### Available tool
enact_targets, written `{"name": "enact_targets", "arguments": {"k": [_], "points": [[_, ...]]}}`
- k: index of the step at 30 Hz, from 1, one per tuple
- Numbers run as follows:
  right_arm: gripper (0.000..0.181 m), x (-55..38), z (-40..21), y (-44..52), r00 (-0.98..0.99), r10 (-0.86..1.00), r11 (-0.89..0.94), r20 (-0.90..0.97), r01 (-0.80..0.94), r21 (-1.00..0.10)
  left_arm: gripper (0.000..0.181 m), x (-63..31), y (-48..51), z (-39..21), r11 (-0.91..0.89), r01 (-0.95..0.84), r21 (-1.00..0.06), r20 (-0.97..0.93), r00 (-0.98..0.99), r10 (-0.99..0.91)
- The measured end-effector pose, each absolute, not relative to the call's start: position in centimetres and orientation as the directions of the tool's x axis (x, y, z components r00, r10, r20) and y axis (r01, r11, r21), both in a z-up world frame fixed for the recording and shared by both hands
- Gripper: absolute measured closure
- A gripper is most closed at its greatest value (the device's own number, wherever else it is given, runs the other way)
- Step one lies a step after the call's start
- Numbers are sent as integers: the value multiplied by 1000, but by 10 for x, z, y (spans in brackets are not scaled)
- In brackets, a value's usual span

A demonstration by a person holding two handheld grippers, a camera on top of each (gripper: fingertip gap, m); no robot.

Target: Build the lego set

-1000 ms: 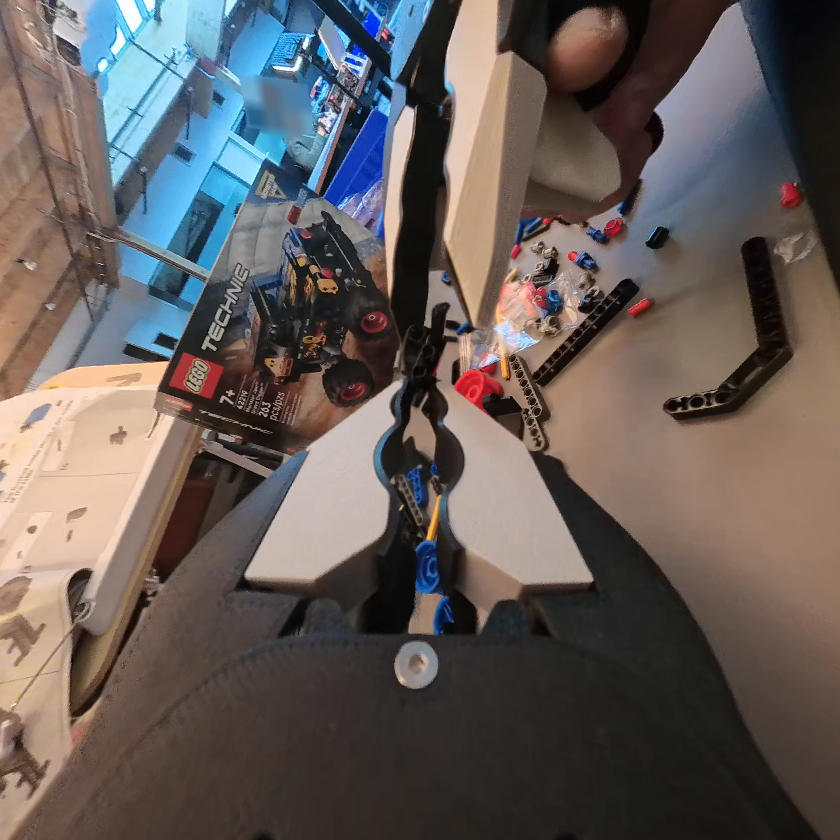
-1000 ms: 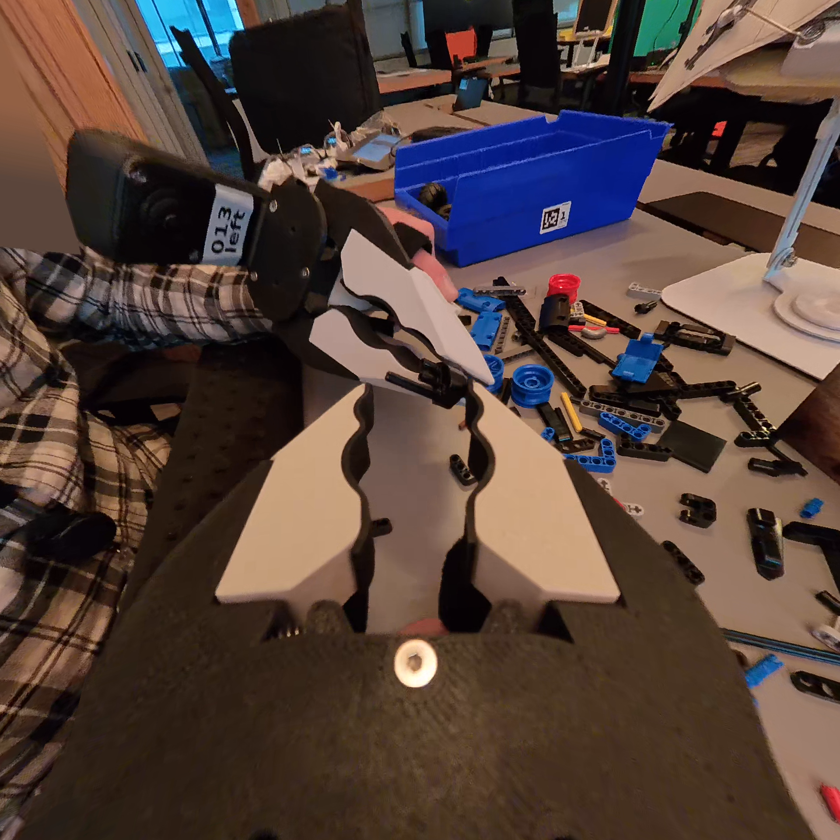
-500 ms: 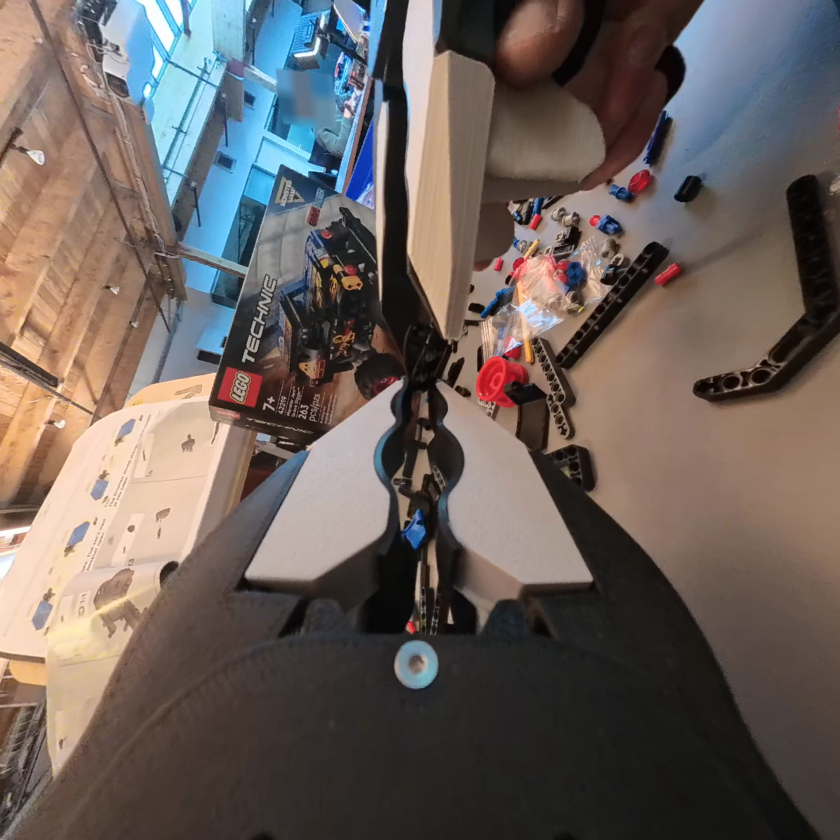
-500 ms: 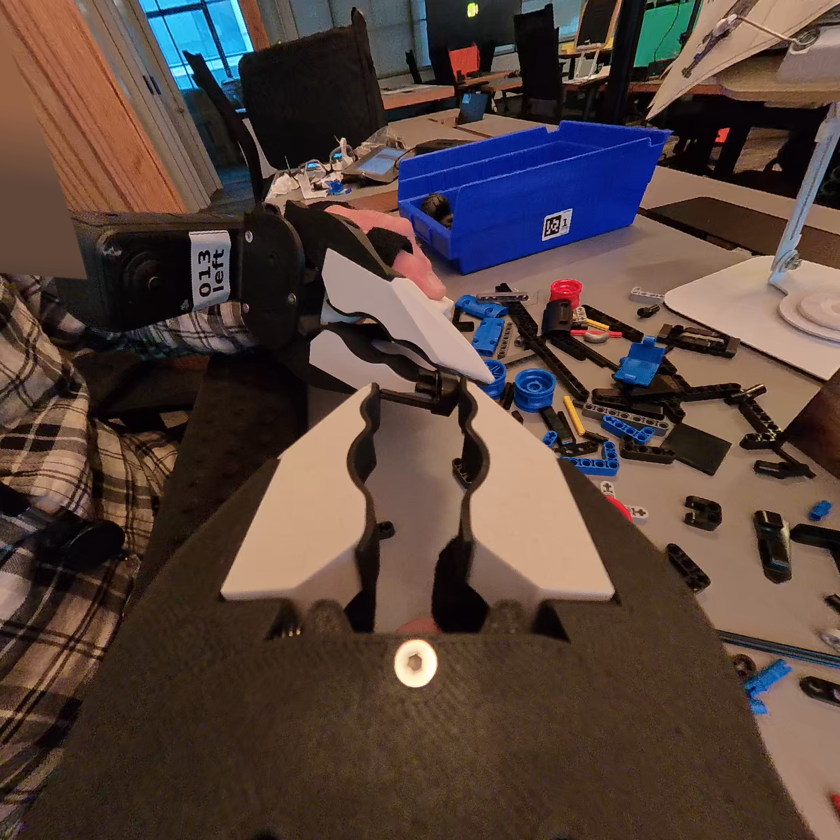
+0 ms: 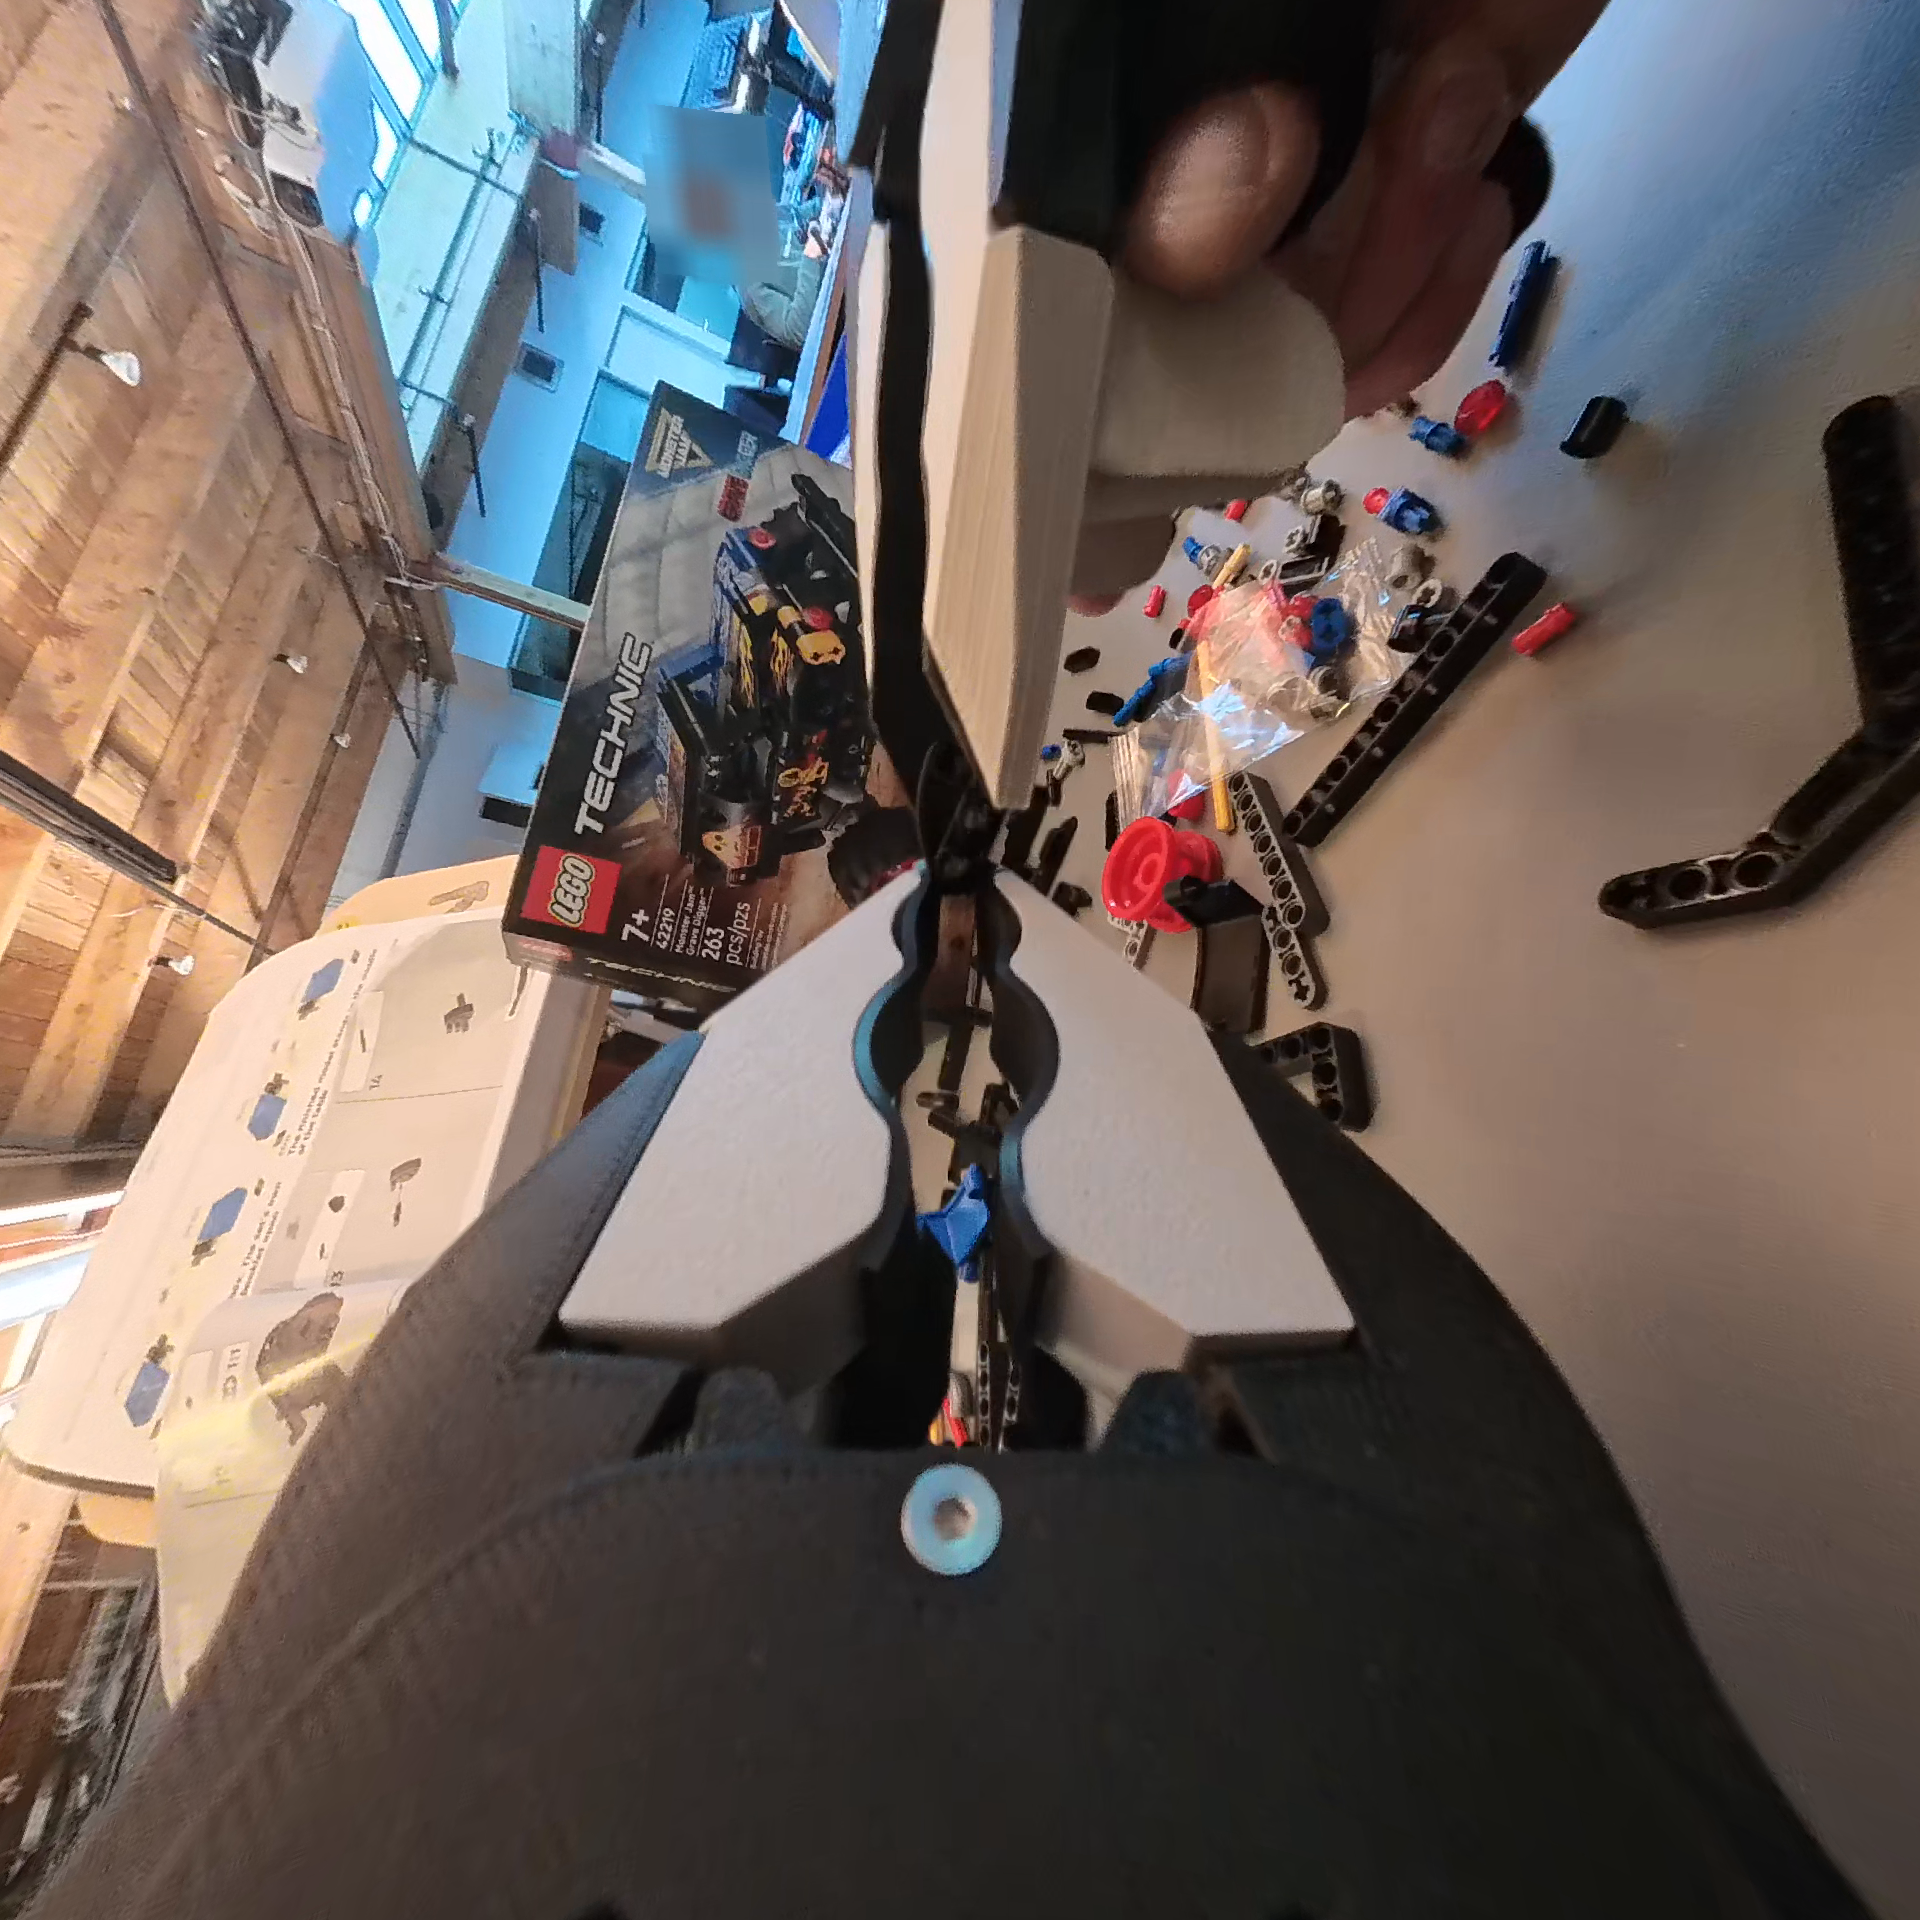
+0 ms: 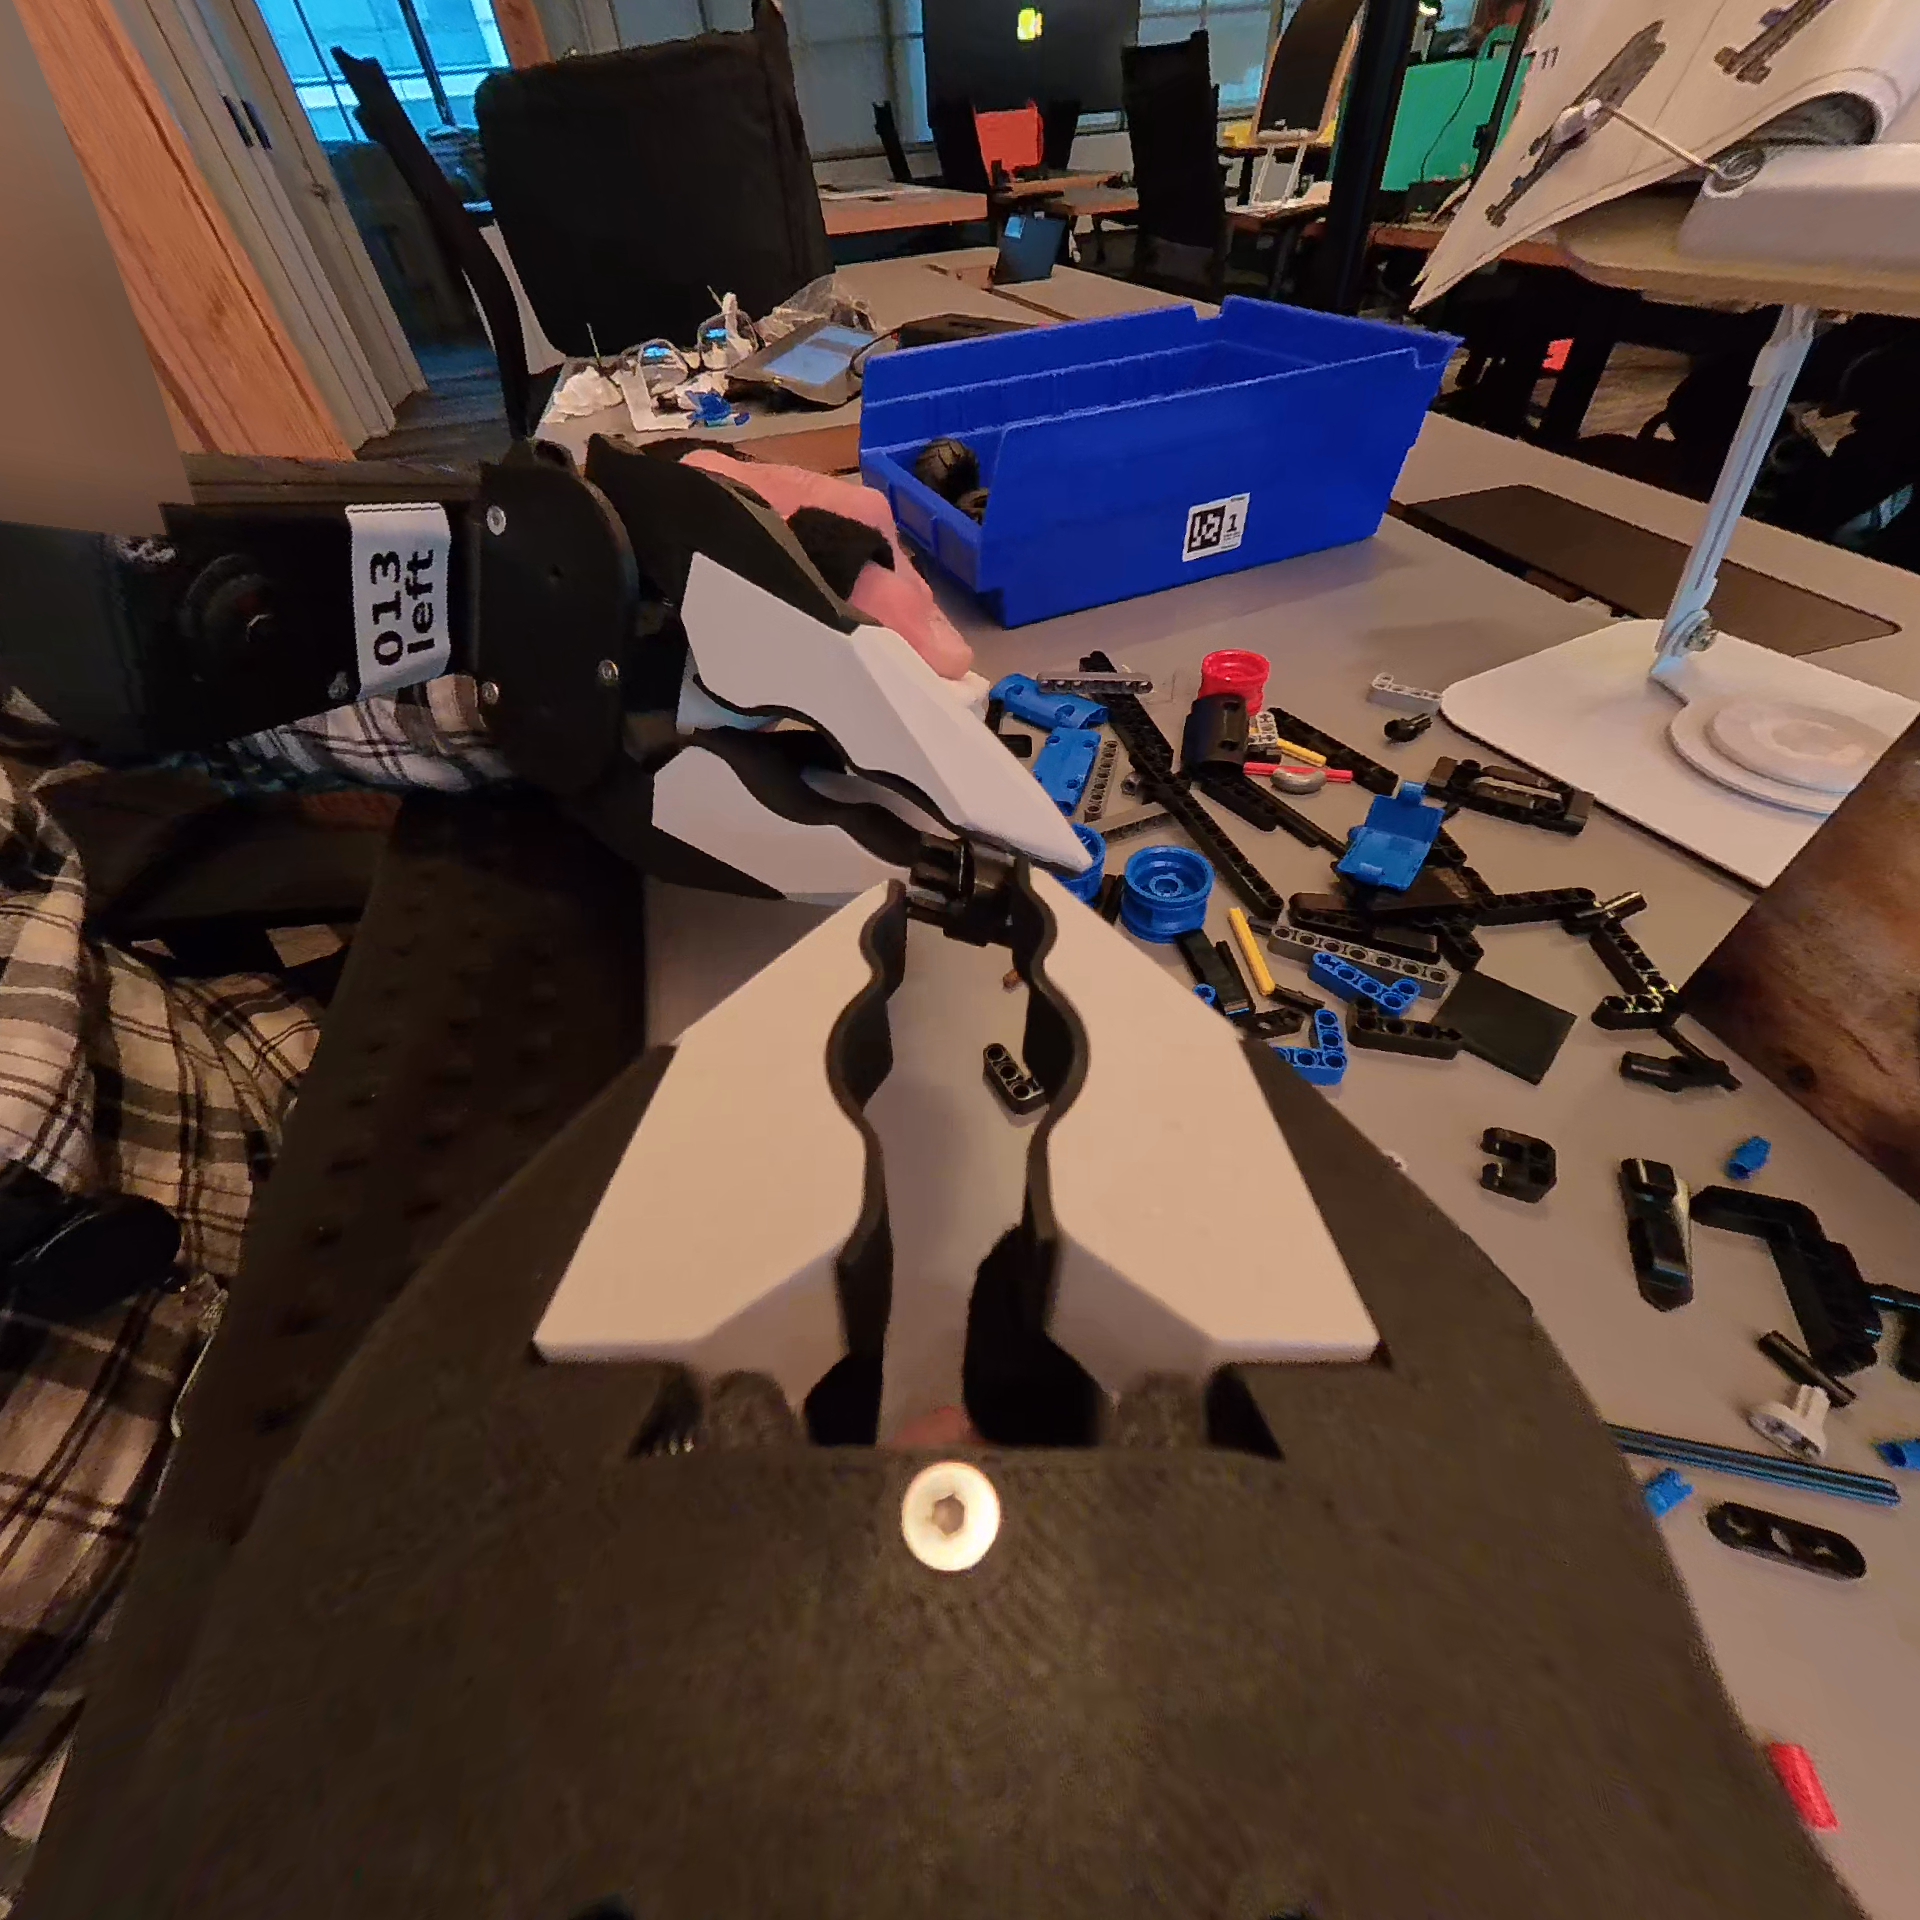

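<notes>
I see my left gripper (image 6: 1023,847) and my right gripper (image 6: 961,914) both pinching tight on one small black lego piece (image 6: 956,883) held up over the grey table (image 6: 1455,582), with the blue bin (image 6: 1143,457) at about one o'clock behind it.

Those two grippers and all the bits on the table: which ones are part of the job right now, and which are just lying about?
In use:
- small black piece, pinched at both tips
- left gripper
- right gripper
- instruction booklet

Lying about:
- blue bin
- blue wheel hub
- red wheel hub
- set box
- black angled beam
</notes>
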State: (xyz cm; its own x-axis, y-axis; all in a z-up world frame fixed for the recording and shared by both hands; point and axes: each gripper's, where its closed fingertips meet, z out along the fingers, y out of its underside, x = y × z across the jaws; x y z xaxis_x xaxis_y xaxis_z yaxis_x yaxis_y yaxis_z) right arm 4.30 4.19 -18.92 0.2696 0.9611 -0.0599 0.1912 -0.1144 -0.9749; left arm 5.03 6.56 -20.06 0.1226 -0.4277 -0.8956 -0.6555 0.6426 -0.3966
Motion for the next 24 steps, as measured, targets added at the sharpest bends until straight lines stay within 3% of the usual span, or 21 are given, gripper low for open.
{"name": "enact_targets", "arguments": {"k": [3, 6, 8, 11, 15, 24], "points": [[162, 42, -186, 40, 261, 965, -83, -35, 179, -980, 177, 50, 65, -198, 647, -641, -413, -890, 135, -435], [144, 44, -188, 40, 258, 965, -93, -43, 184, -978, 177, 51, 64, -205, 638, -643, -423, -875, 107, -471], [144, 49, -183, 42, 267, 963, -93, -49, 157, -983, 177, 49, 62, -214, 633, -645, -428, -856, 64, -513], [150, 61, -180, 54, 319, 946, -103, -58, 126, -987, 177, 46, 58, -231, 553, -641, -532, -733, 23, -679], [156, 71, -188, 61, 359, 933, -95, -32, 161, -982, 176, 39, 54, -246, 533, -660, -530, -683, -40, -730], [159, 72, -204, 65, 381, 924, -73, 29, 250, -966, 175, 34, 46, -286, 683, -700, -211, -806, -271, -526]]}}
